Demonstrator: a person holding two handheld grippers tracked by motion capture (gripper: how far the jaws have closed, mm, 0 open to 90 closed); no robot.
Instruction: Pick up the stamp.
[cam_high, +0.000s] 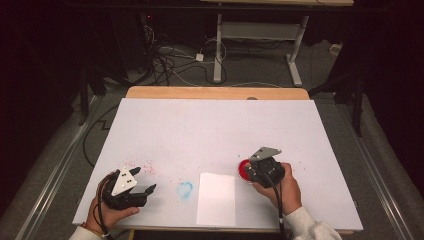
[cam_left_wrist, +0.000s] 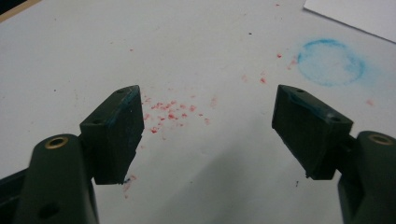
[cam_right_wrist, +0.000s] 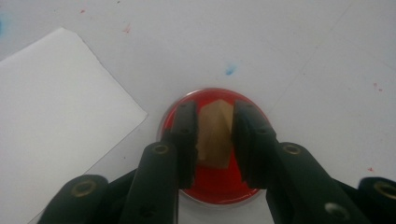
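- Right gripper view: we pinch the tan stamp block (cam_right_wrist: 214, 135) with the right gripper (cam_right_wrist: 214, 140), pressing it into the red ink pad (cam_right_wrist: 210, 184) for inking.
- Left gripper (cam_left_wrist: 205, 126) waits spread over the table (cam_left_wrist: 196, 42).

Left gripper (cam_left_wrist: 205, 133): jaws wide apart, nothing between them.
Red specks (cam_left_wrist: 170, 112): just past the left finger.
Blue ring (cam_left_wrist: 330, 62): beyond the right finger.
White paper (cam_left_wrist: 359, 14): farther off.

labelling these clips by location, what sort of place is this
Probably a lab or workshop recording station: a white-covered table under a fixed camera, loose cables on the grey floor, and an adjustable desk frame behind.
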